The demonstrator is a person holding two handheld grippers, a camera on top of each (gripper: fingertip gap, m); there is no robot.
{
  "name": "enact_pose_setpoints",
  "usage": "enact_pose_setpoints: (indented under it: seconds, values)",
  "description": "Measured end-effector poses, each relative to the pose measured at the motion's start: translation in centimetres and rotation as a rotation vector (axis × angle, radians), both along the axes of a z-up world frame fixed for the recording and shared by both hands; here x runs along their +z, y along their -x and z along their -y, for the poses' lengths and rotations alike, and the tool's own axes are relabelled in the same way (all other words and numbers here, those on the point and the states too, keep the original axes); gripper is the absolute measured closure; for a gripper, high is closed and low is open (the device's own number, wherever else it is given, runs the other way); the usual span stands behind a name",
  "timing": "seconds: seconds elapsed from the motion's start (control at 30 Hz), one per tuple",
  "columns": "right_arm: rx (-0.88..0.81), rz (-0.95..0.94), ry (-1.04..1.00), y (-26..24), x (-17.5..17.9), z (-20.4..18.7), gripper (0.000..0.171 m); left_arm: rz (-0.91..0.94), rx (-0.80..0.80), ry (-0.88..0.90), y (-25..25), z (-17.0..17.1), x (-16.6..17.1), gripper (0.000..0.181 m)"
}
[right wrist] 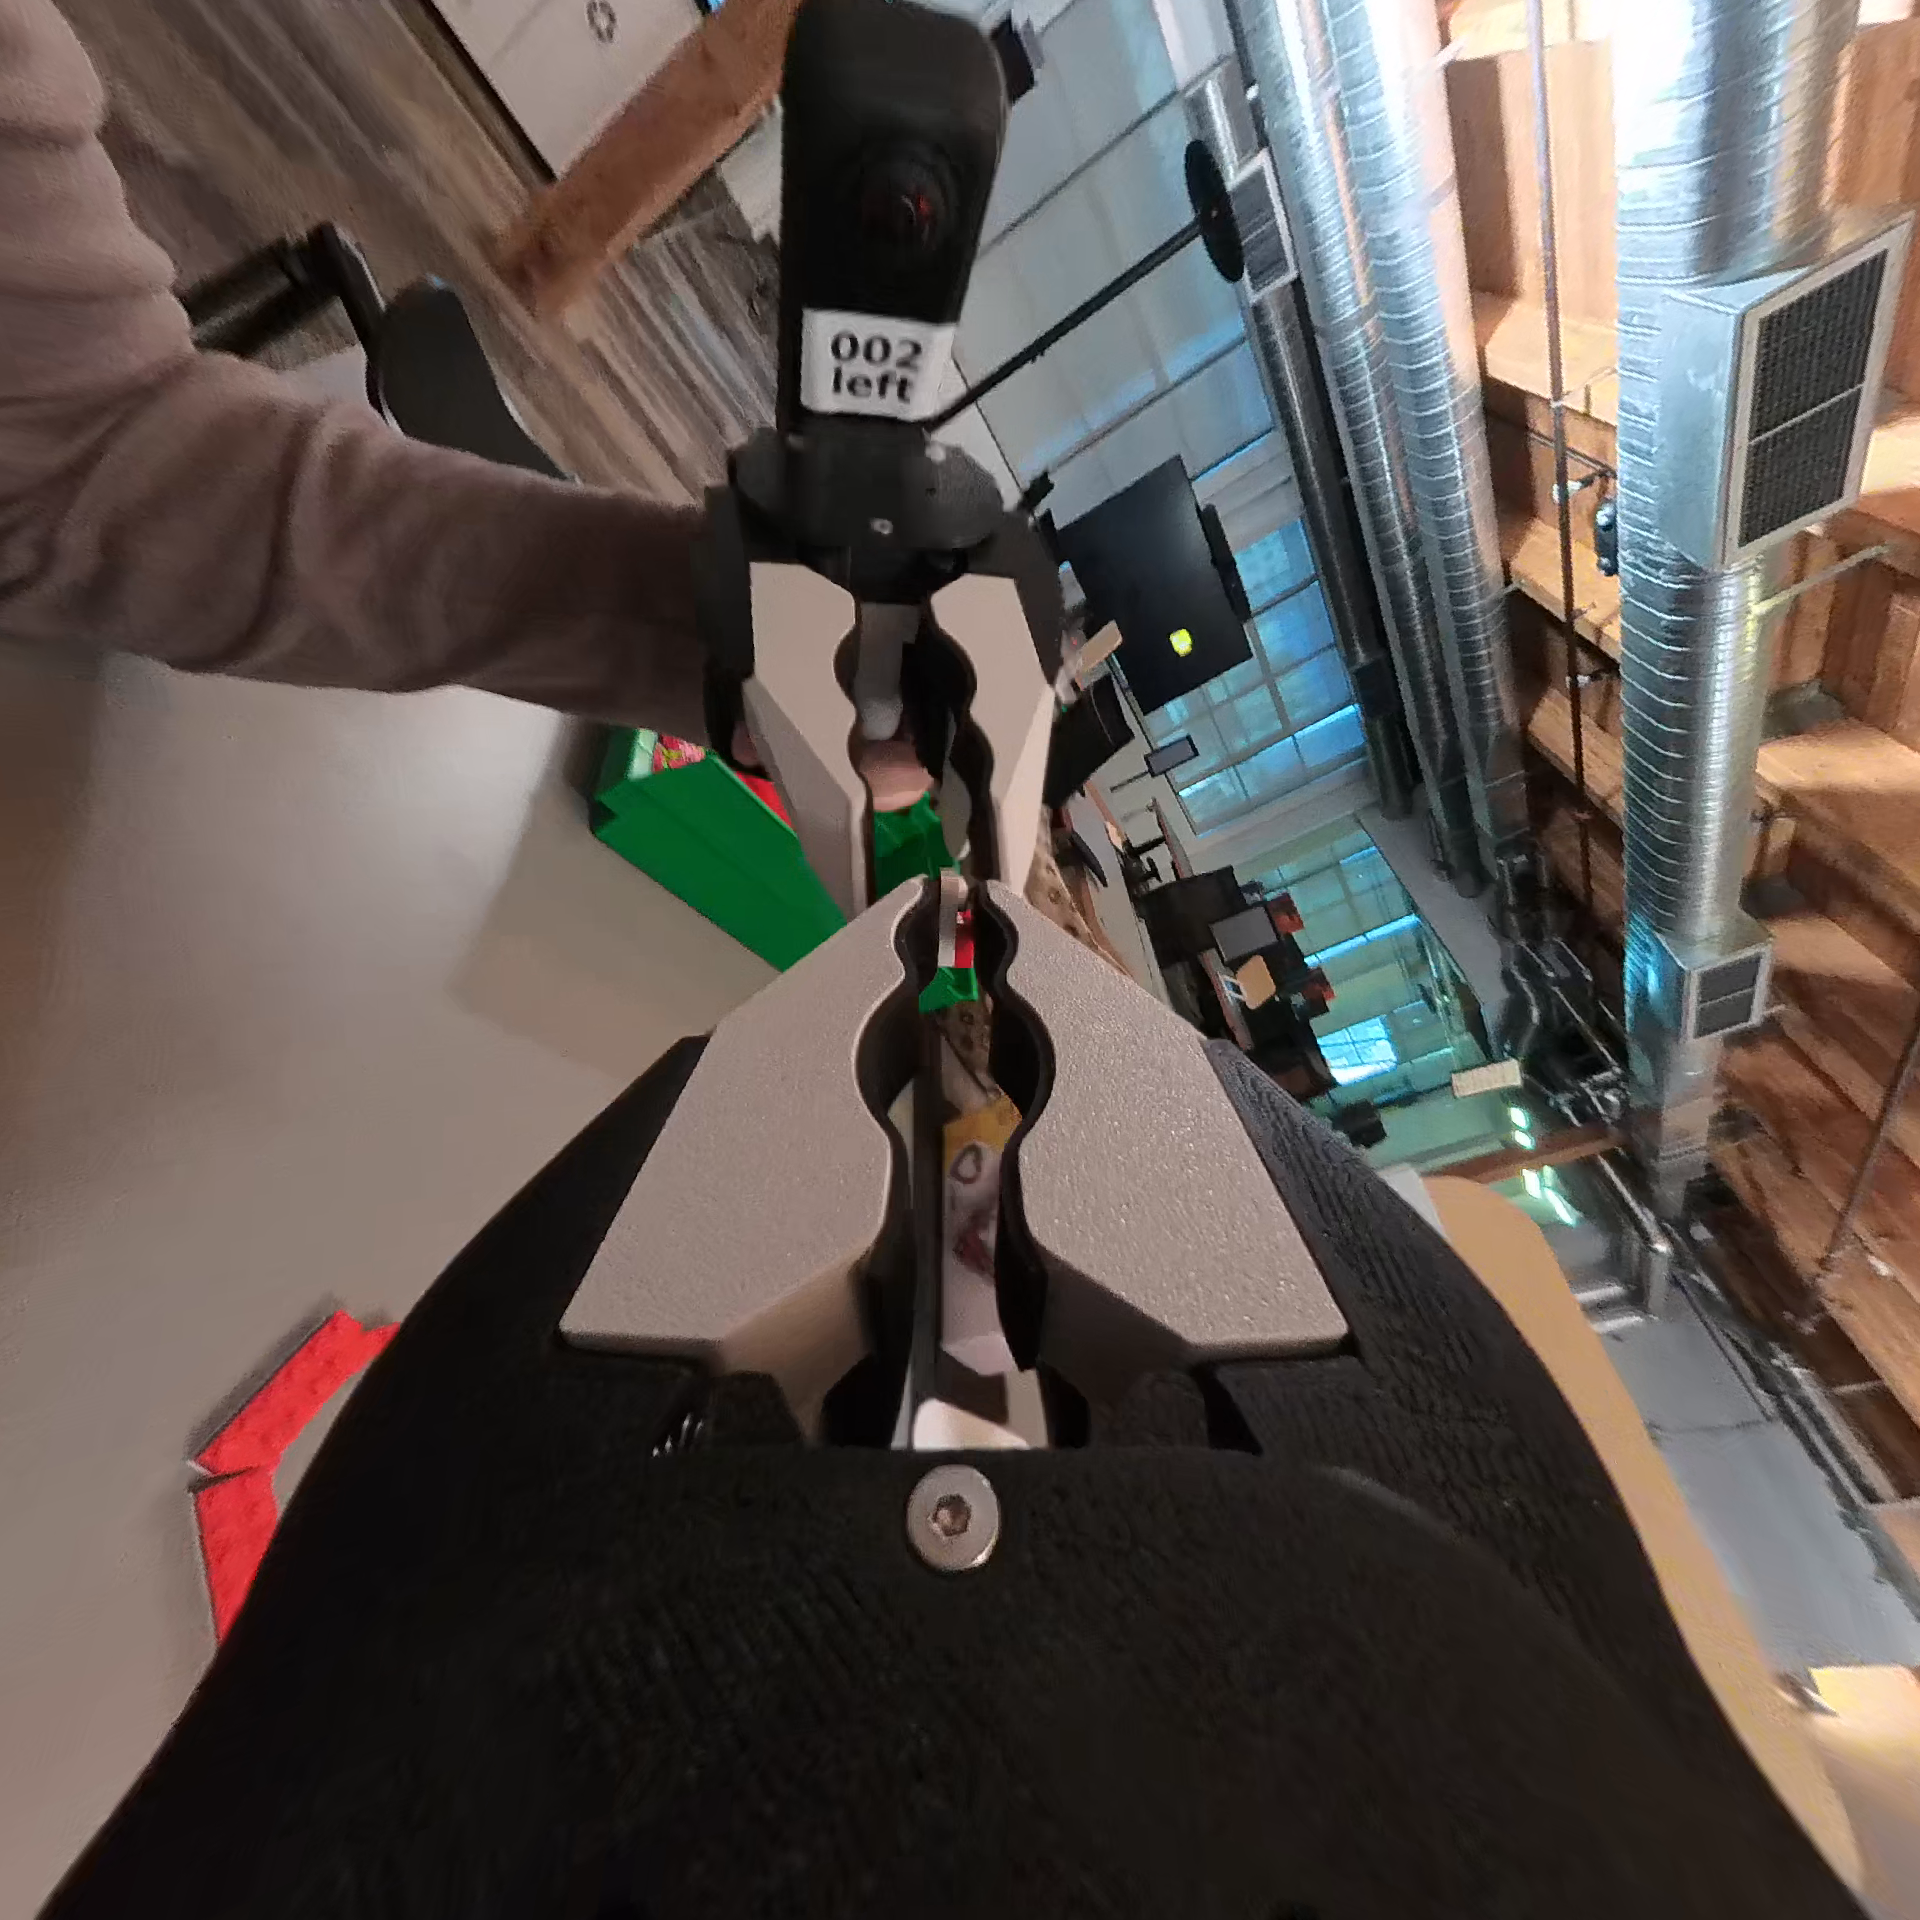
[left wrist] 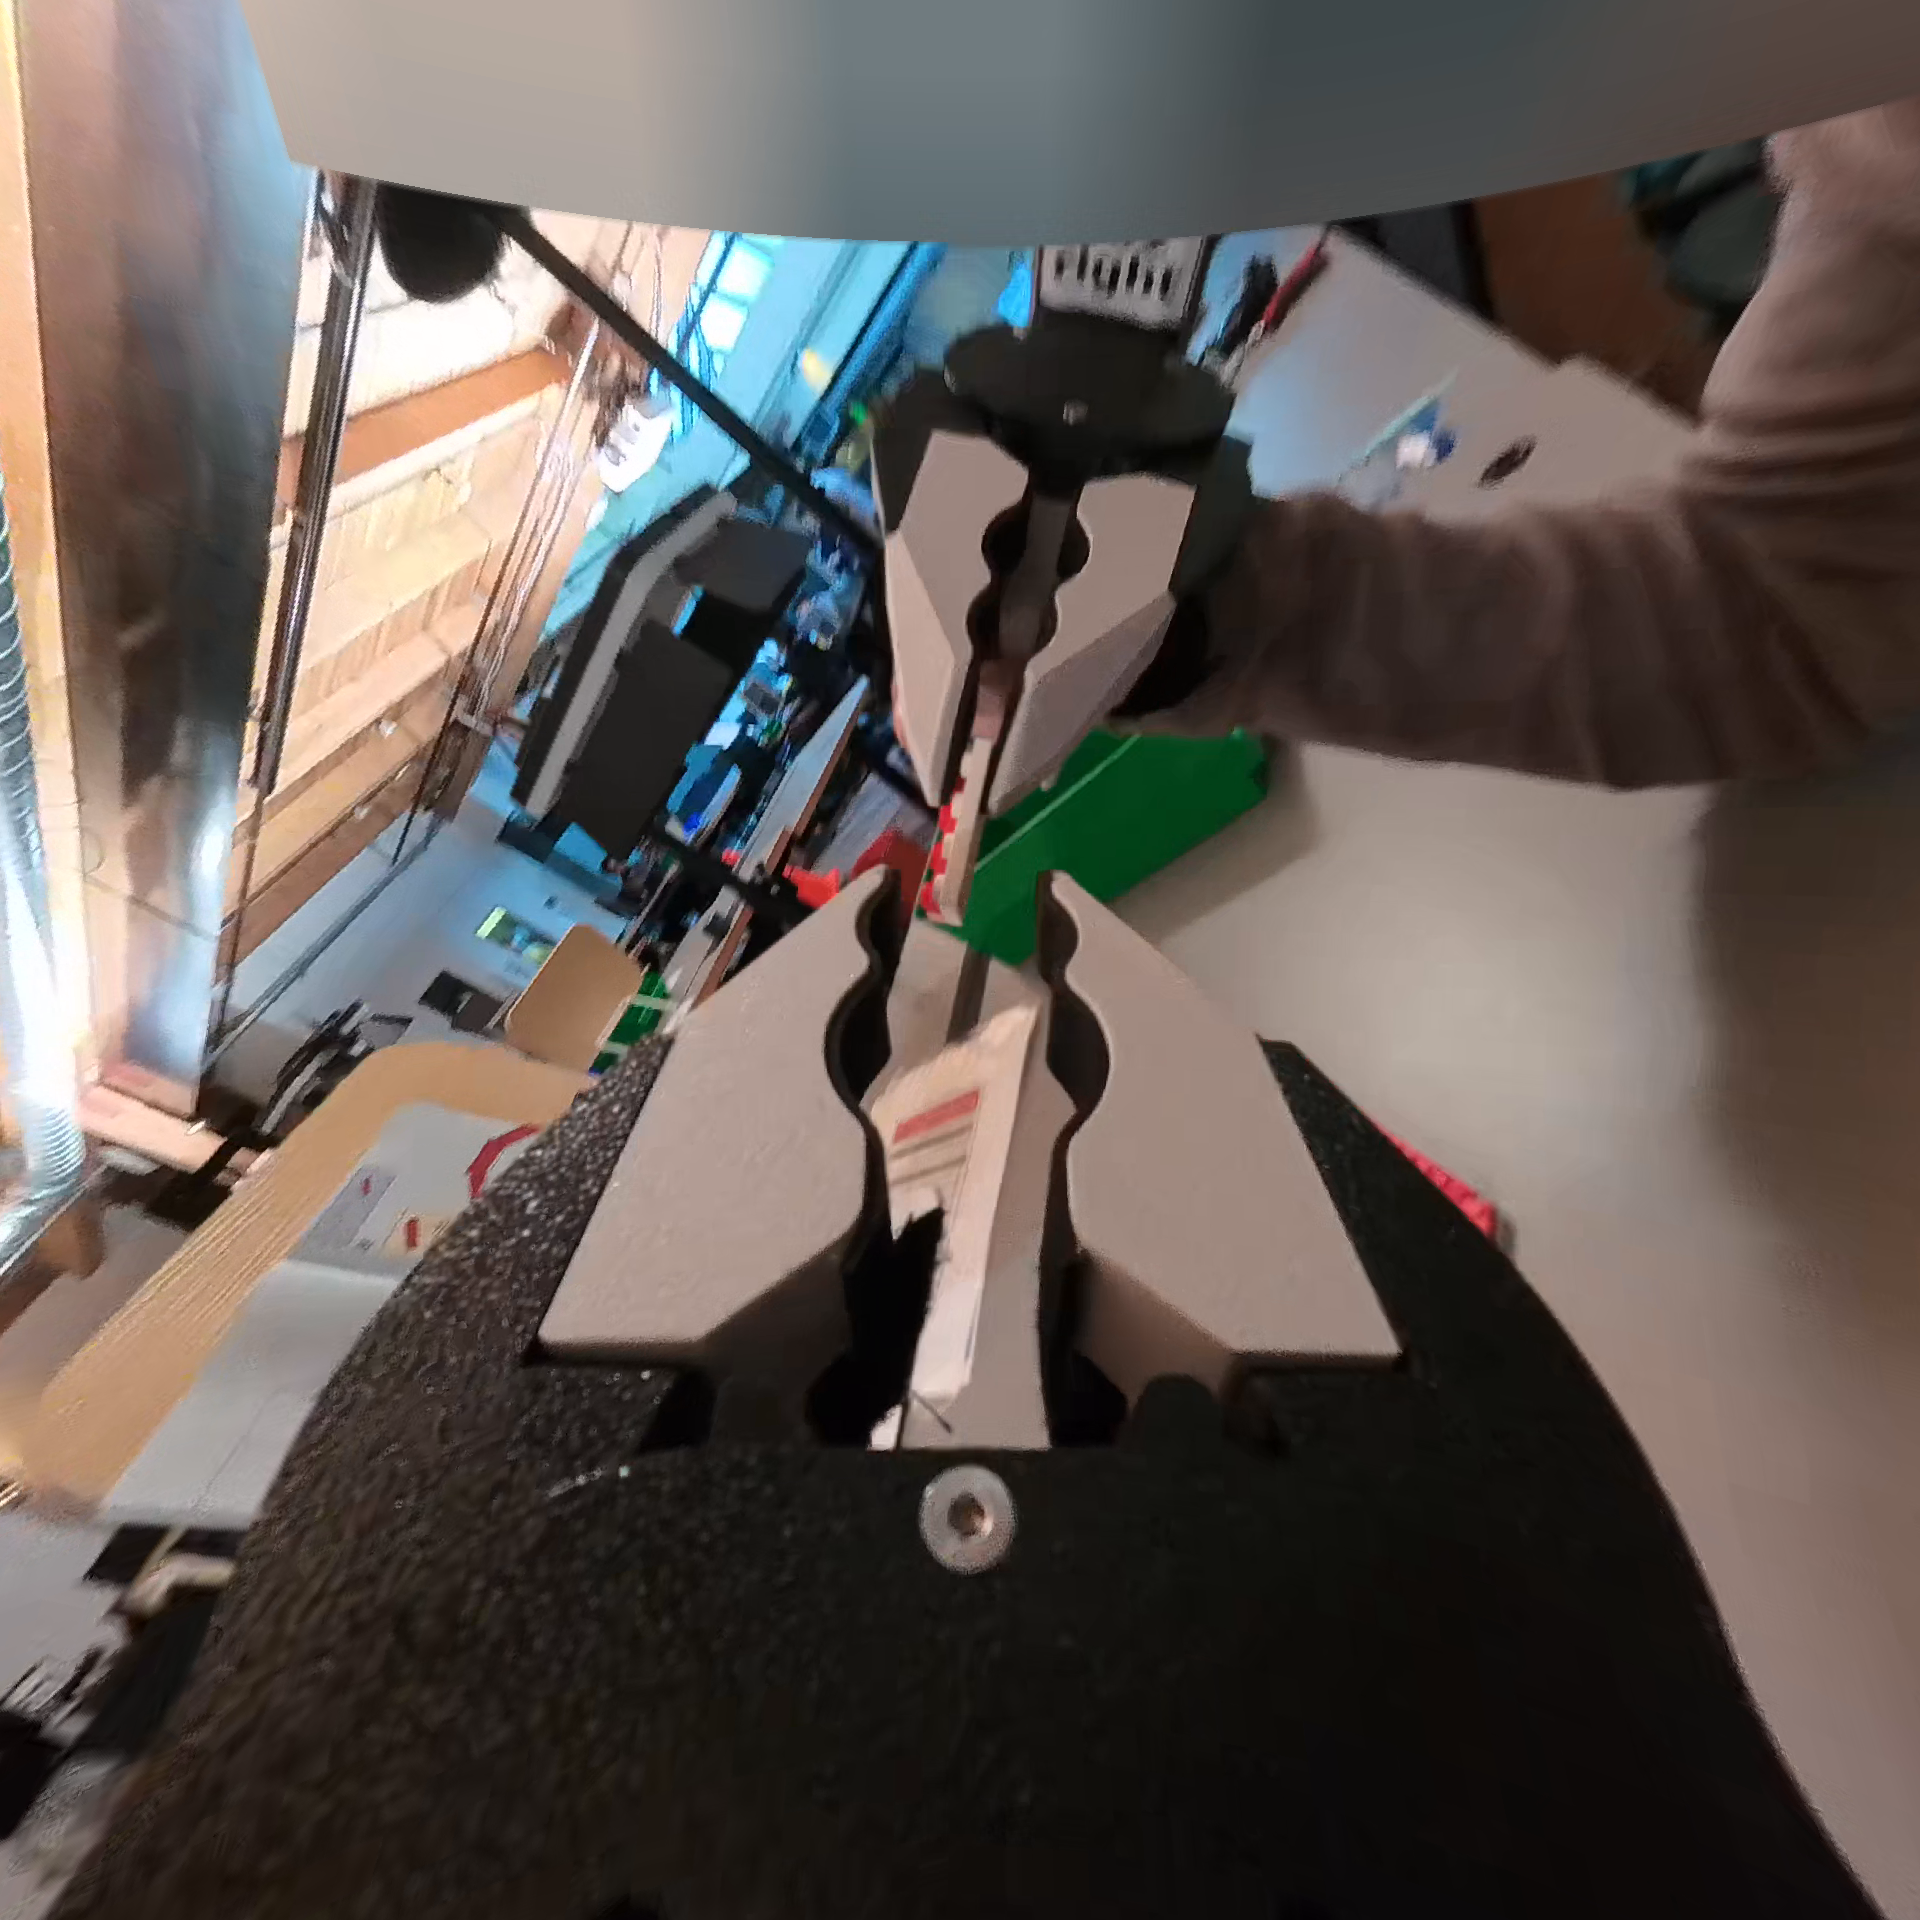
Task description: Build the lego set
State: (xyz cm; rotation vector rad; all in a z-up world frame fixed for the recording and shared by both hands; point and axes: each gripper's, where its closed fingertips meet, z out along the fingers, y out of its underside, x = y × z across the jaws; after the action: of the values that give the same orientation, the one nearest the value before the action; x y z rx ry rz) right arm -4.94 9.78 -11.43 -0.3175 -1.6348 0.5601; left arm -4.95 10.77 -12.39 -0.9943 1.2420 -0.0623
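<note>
At the far left of the left wrist view we see an open cardboard box [left wrist: 239, 1216] lying on the pale table [left wrist: 1455, 956]. Next comes the left gripper [left wrist: 968, 883], tilted on its side and raised off the table. Its fingers are drawn close together and appear to pinch a thin white printed sheet [left wrist: 966, 1143], which we see edge-on. We cannot tell whether it is a booklet or a bag.

The sheet runs forward out of those fingers to the right gripper [right wrist: 953, 891], which faces the left one tip to tip. Its fingers are closed tight on the far end of the same sheet, so the two grippers hold it between them in the air.

Just behind the meeting fingertips, a green lego piece [left wrist: 1122, 821] lies on the table, with a few red studs showing at its near edge.

Further right, a flat red lego piece [left wrist: 1455, 1195] lies on the table beside the left gripper's black body, well apart from the green one.

At the far right, a person's grey-brown sleeve [left wrist: 1507, 623] reaches across the table to the right gripper.
</note>
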Motion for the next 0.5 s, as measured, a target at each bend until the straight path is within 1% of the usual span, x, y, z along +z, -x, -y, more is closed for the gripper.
enact_pose_setpoints:
  seconds: [0.1,0.23,0.3,0.5]
  values:
    - [0.064,-0.017,0.056,-0.8,0.5,0.3,0.167,0.046,-0.059,0.006,-0.2,0.7,0.6,0.158]
    - [0.105,-0.009,0.085,-1.1,0.5,0.5,0.166,0.043,-0.088,-0.026,-0.8,1.2,0.7,0.163]
    - [0.123,-0.004,0.091,-1.2,0.5,0.7,0.167,0.043,-0.113,-0.014,-1.2,1.5,0.7,0.164]
    - [0.171,0.001,0.116,-1.4,0.5,1.2,0.166,0.04,-0.105,-0.046,-1.6,1.4,0.9,0.176]
